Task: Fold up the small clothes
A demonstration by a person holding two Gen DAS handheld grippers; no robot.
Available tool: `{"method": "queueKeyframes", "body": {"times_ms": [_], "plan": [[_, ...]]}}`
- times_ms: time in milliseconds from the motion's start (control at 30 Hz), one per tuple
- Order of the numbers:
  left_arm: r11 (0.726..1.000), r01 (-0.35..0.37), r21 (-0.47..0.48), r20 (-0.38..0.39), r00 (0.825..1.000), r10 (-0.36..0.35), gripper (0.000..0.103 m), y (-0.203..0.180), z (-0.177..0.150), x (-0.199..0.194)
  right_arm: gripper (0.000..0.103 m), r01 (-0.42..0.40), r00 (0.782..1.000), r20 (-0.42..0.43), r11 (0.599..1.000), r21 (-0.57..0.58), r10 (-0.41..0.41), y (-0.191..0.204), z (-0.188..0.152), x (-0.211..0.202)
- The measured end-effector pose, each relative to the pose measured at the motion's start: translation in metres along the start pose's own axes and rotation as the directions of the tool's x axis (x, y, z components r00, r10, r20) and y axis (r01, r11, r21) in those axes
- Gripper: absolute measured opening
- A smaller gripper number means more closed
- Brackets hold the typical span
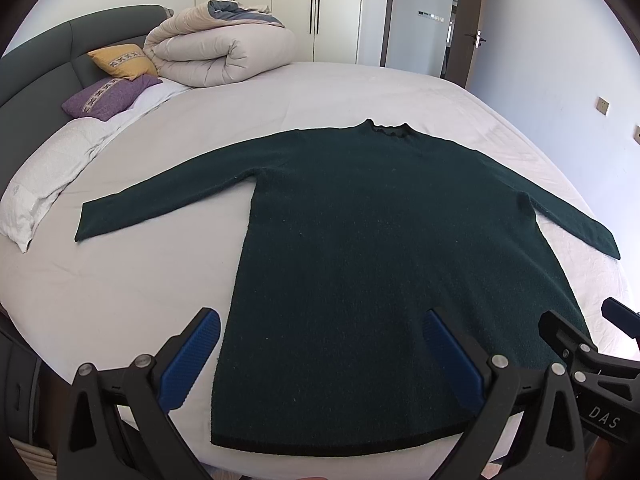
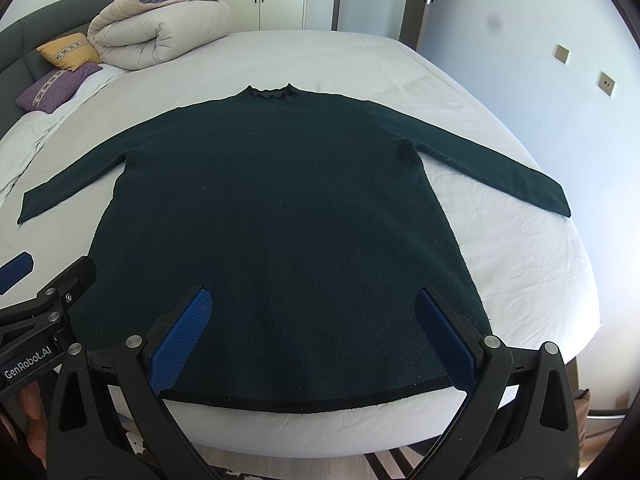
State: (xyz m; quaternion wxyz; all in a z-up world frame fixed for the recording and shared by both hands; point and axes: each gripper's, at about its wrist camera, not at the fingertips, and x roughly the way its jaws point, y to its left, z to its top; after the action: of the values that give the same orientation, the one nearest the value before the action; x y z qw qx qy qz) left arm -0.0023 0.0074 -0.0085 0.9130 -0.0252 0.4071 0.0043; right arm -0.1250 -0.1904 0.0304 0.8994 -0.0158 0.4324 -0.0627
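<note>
Dark green fuzzy knit sweater [image 1: 360,248] lies flat mid-frame on the white bed [image 1: 140,280], sleeves spread, hem nearest us, so we'd pinch a sleeve cuff cleanly and fold it inward without bunching, left tool [image 1: 324,360] and right tool [image 2: 316,336] both spread wide, holding nothing.

This is a bedroom in a home. A wide bed [image 1: 360,92] with a padded dark headboard [image 1: 48,56] carries a rolled duvet [image 1: 224,52] and two cushions [image 1: 108,96], while tall wardrobe doors [image 1: 276,0] and an open doorway [image 1: 420,16] stand behind it.
</note>
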Motion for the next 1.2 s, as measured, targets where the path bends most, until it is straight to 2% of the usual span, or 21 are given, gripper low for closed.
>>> {"method": "queueKeyframes", "body": {"times_ms": [1200], "plan": [[1.000,0.003,-0.010,-0.013,1.000,-0.003,0.103,0.0015,-0.0010,0.0030,0.103,0.001,1.000,-0.009,1.000,-0.002,-0.001,0.0044,-0.0044,0.0059]]}}
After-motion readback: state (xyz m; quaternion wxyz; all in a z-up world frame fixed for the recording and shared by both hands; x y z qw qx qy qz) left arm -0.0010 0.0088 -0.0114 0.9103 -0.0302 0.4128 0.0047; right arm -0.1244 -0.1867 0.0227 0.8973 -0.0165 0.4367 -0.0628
